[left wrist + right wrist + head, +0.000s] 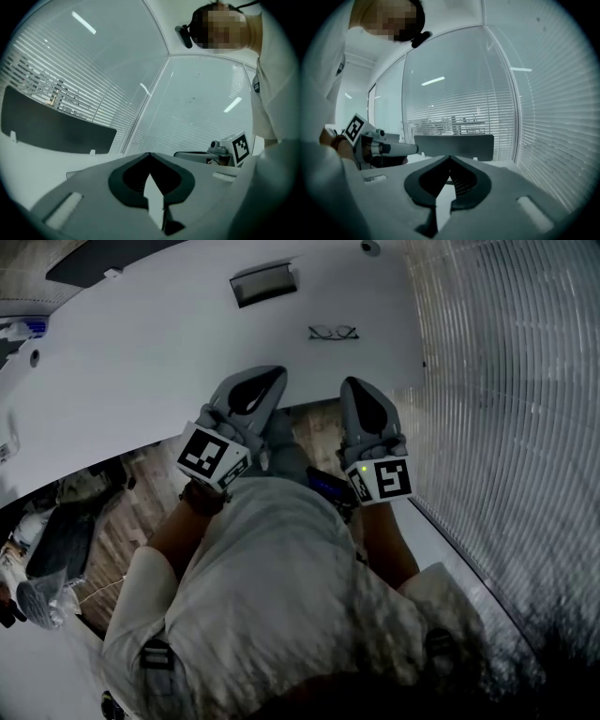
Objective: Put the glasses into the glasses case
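The dark-rimmed glasses [332,332] lie unfolded on the white table [159,352], toward its far right. The grey glasses case [263,283] sits further back and to their left, its dark inside showing. My left gripper [278,371] and right gripper [352,382] hang side by side over the table's near edge, short of both objects. Each one's jaws meet at the tip with nothing between them. The left gripper [150,154] sees the right one's marker cube [240,145]. The right gripper [450,157] sees the left one's body [377,146].
Slatted blinds on a glass wall [506,381] run along the table's right side. A dark panel [103,259] stands at the table's far edge, and a small round fitting [370,247] sits at the back. Wooden floor [141,493] shows below the near edge.
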The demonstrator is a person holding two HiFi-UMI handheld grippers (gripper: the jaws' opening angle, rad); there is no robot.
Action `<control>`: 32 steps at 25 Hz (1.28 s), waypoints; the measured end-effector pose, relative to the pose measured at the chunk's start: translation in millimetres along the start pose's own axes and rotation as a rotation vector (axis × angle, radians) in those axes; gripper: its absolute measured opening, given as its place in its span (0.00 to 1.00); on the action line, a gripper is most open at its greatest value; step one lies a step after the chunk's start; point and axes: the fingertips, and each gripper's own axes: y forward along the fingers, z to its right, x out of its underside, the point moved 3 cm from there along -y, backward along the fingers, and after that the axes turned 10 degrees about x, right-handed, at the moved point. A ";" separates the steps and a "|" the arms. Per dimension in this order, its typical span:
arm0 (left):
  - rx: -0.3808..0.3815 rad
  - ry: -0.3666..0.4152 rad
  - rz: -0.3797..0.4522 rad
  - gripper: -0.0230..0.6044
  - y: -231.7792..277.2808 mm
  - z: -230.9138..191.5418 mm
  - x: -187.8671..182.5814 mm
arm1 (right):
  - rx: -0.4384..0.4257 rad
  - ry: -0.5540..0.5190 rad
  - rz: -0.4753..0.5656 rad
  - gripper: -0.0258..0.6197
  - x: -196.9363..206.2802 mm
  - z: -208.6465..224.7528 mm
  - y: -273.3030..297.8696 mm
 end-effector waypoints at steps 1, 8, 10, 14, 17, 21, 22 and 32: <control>0.002 0.004 -0.012 0.04 3.9 -5.5 7.4 | -0.002 -0.037 -0.010 0.04 8.0 4.9 6.1; -0.011 0.029 -0.097 0.04 28.5 -44.0 49.5 | -0.067 -0.224 -0.162 0.04 70.7 35.6 46.9; -0.015 0.020 -0.112 0.03 34.4 -55.7 58.0 | -0.085 -0.204 -0.202 0.04 84.7 46.4 58.1; -0.010 0.025 -0.124 0.04 49.1 -74.4 74.4 | -0.092 -0.238 -0.256 0.04 111.1 68.9 85.6; -0.010 0.019 -0.162 0.04 60.5 -87.4 98.5 | -0.115 -0.341 -0.302 0.04 136.2 77.9 105.5; -0.010 -0.007 -0.211 0.04 72.3 -102.5 124.8 | -0.172 -0.506 -0.357 0.05 163.0 84.1 128.0; -0.010 -0.012 -0.220 0.04 74.5 -104.7 129.4 | -0.191 -0.560 -0.372 0.09 169.9 85.0 132.4; -0.037 -0.037 -0.311 0.05 89.1 -129.3 181.8 | -0.357 -1.140 -0.509 0.25 255.2 95.2 161.2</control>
